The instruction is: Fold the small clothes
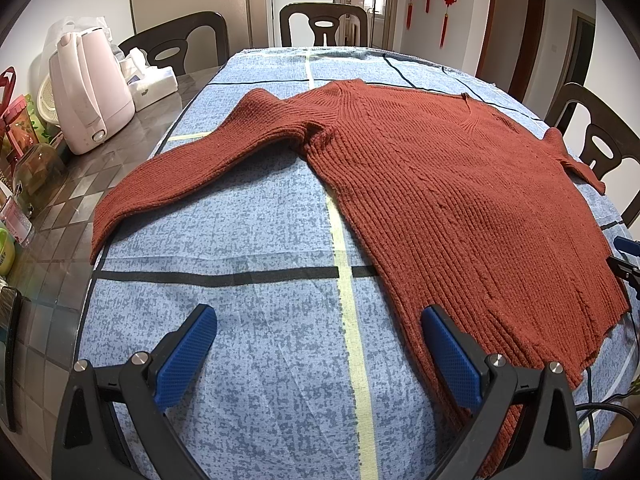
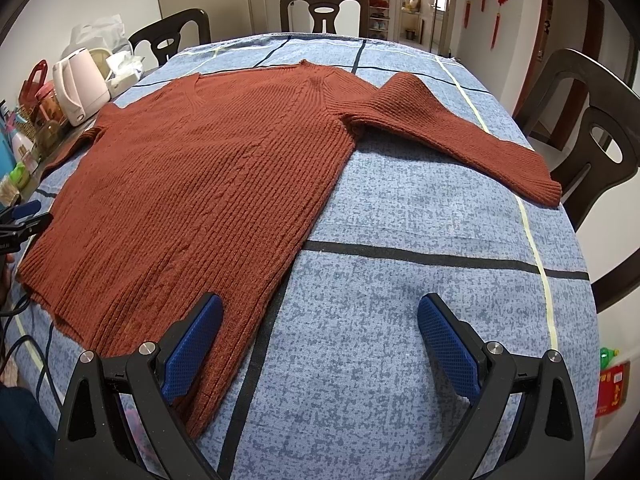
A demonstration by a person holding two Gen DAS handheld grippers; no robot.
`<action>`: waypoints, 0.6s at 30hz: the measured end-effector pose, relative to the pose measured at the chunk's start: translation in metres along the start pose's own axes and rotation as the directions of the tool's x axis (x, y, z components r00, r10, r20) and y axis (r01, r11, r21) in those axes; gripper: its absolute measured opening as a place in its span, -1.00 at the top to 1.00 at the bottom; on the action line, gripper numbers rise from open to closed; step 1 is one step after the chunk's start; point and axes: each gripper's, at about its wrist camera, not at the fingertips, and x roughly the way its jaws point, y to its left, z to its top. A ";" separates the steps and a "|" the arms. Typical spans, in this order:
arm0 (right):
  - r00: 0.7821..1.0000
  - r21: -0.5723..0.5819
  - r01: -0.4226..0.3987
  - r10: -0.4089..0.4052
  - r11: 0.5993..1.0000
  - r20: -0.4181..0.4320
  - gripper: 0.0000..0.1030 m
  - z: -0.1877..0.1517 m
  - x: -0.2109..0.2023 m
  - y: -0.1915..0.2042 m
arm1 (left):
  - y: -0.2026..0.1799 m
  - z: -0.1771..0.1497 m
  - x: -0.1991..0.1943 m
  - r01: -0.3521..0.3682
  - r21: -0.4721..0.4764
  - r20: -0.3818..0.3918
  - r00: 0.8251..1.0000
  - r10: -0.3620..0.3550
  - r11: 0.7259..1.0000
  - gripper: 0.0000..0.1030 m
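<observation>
Both tools wide, left tool & right tool at hem of rust ribbed sweater, flat on blue-clothed tabletop. Left view: one sleeve toward pink kettle. Right view: other sleeve.

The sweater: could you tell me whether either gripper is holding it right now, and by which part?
Nothing is held. The left gripper and right gripper are both open near the hem of the sweater, which lies flat on the tablecloth.

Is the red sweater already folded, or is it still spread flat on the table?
Spread, not folded: the sweater lies flat in one layer on the blue cloth, both sleeves stretched outward.
</observation>
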 end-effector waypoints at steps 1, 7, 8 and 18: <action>1.000 0.000 0.000 0.000 1.000 0.000 -0.91 0.000 0.000 0.000 | 0.000 0.000 0.000 0.000 0.000 0.000 1.000 0.000 1.000 -1.00; 1.000 0.002 0.002 -0.002 1.000 -0.003 -0.91 0.000 0.000 0.000 | 0.000 0.000 0.000 0.000 0.000 0.000 1.000 0.000 1.000 -1.00; 1.000 0.001 0.002 -0.002 1.000 -0.003 -0.91 0.000 0.000 0.000 | 0.000 0.000 0.000 0.000 0.000 0.000 1.000 0.000 1.000 -1.00; 1.000 0.002 0.002 -0.002 1.000 -0.006 -0.91 0.000 0.001 -0.001 | 0.000 0.000 0.000 0.000 0.001 -0.001 1.000 0.000 1.000 -1.00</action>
